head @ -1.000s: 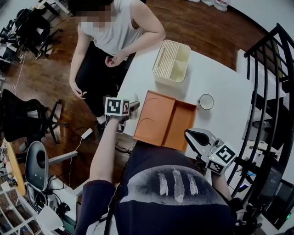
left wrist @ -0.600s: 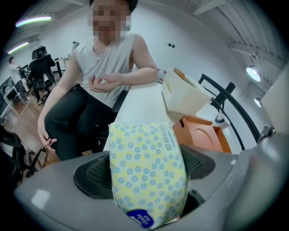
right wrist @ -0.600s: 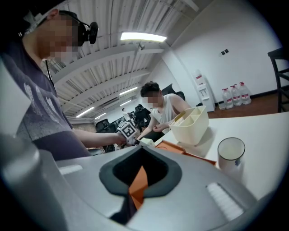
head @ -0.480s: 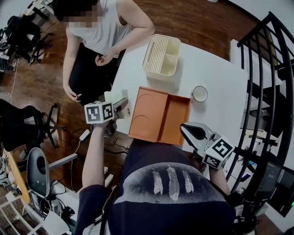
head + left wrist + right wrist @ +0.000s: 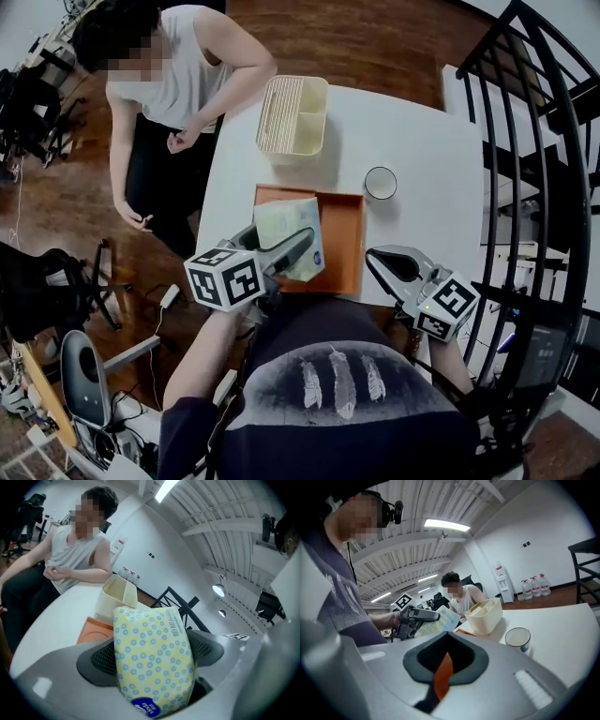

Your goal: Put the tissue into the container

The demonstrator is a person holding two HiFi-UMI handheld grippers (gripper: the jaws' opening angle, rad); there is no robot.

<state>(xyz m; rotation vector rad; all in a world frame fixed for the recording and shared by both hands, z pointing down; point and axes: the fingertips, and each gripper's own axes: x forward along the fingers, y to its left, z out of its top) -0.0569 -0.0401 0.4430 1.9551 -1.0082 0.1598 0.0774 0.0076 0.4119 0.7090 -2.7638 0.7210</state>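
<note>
One tissue pack [image 5: 286, 230], one orange tray [image 5: 343, 234], one cream divided container [image 5: 292, 117] and one cup [image 5: 380, 182] are on view, with two grippers. The orange tray lies on the white tabletop [image 5: 422, 141] at the near edge. The cream divided container stands beyond the tray's far left corner, and the cup stands just past its far right corner.

The left gripper [image 5: 151, 654] holds the tissue pack, with its fingers [image 5: 101, 660] set wide and one dark pad pressing on each side. The pack stands on end between them, lifted over the left half of the orange tray, and its patterned top juts past the fingertips.

The right gripper [image 5: 386, 262] hangs off the tray's near right corner. Its fingers are together with nothing gripped.

One person [image 5: 159, 84] stands left of the tray, beside the tabletop.
</note>
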